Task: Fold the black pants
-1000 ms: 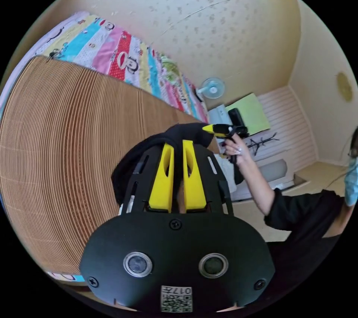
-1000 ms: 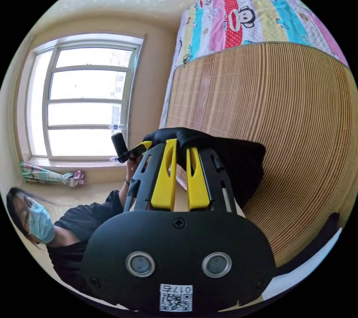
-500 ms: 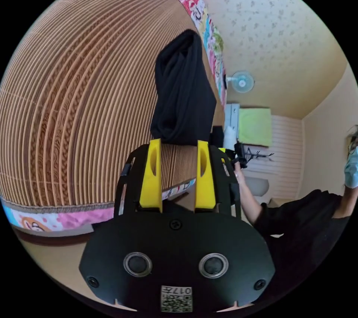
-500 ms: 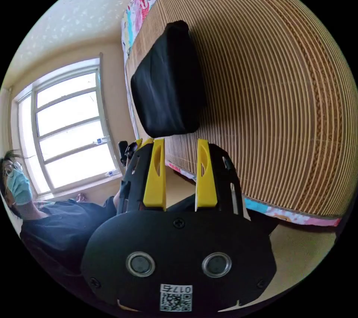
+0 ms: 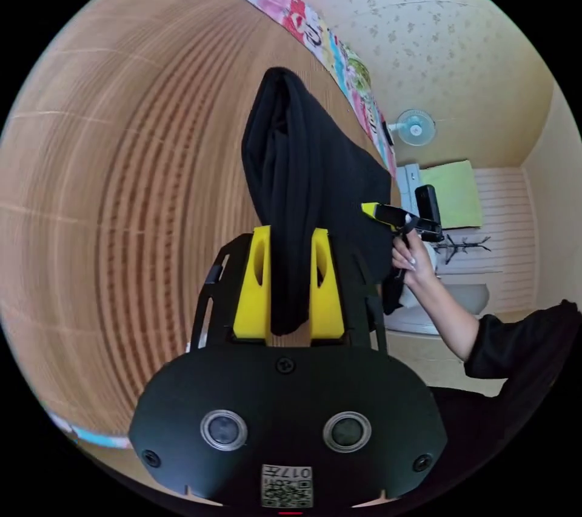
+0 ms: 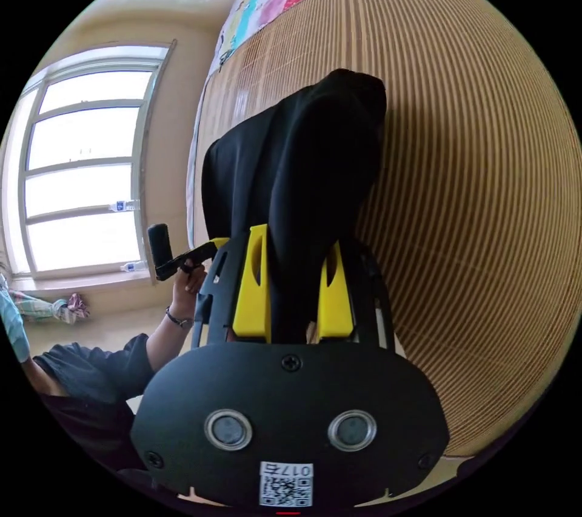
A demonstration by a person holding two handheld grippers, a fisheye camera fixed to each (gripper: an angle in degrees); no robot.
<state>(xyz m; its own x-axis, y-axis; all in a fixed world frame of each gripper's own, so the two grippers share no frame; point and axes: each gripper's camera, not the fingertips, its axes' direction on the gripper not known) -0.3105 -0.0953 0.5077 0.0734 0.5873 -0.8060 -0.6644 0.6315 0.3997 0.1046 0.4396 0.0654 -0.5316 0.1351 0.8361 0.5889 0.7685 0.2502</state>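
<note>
— How is the light?
— Bright daylight from the window (image 6: 85,165) at nine o'clock in the right gripper view; its panes are blown out white.
— Any blur?
— The woven mat (image 5: 121,190) smears from eight to ten o'clock in the left gripper view. Fisheye bending curves every edge, with black corners.

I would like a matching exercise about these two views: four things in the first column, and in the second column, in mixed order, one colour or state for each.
Things:
1. black pants
2. bamboo mat
3. fan
4. window

Colour or state:
A. mounted on the wall beside the bed
B. bright with daylight
C. bunched between both grippers' yellow jaws
D. tan, ribbed, spread over the bed

Pairs: 1-C, 2-D, 3-A, 4-B

The left gripper and the right gripper each have fabric between their jaws.
</note>
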